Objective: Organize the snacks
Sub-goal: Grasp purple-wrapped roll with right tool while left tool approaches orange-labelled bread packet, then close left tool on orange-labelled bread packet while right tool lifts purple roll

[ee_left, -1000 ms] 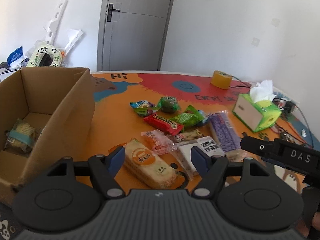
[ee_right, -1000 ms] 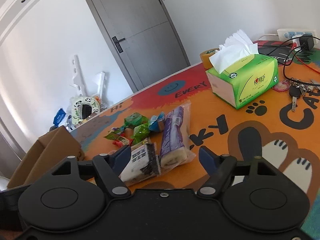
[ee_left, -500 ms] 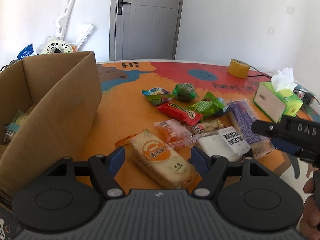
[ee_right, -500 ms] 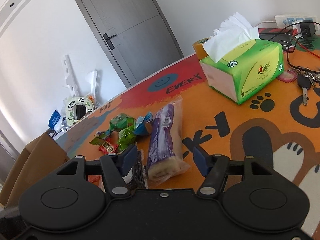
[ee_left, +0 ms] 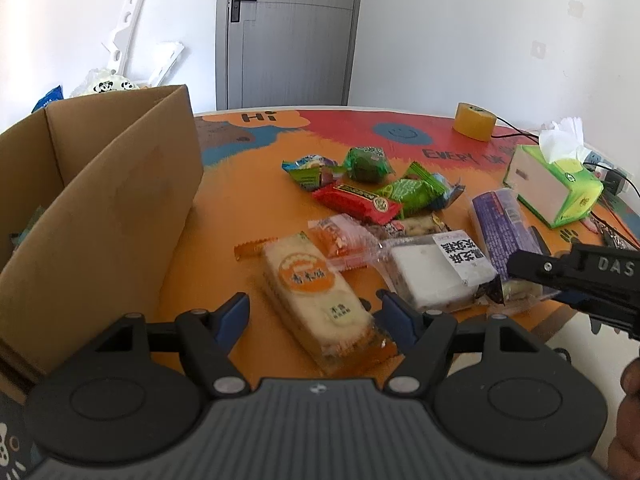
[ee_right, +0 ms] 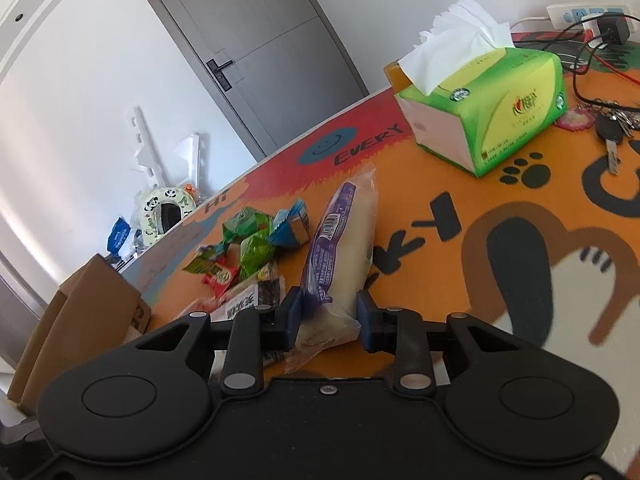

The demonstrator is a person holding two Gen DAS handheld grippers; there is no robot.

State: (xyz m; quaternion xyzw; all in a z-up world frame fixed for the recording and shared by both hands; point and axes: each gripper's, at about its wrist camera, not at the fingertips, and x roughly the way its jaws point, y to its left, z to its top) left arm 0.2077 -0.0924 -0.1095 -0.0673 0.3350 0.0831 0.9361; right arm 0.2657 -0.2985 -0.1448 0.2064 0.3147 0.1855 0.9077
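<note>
1. Right claw: jaws closing on the near end of the purple-wrapped roll, which lies on the table.
2. Left claw: jaws standing wide apart, holding nothing, poised either side of the orange-labelled cake pack.
3. Cardboard box: open-topped, at the table's left side.
4. Green tissue box: beyond the roll.
5. Small snack packets: loose heap at mid-table, between box and tissues.

Cartoon-print table, snacks, cardboard box
</note>
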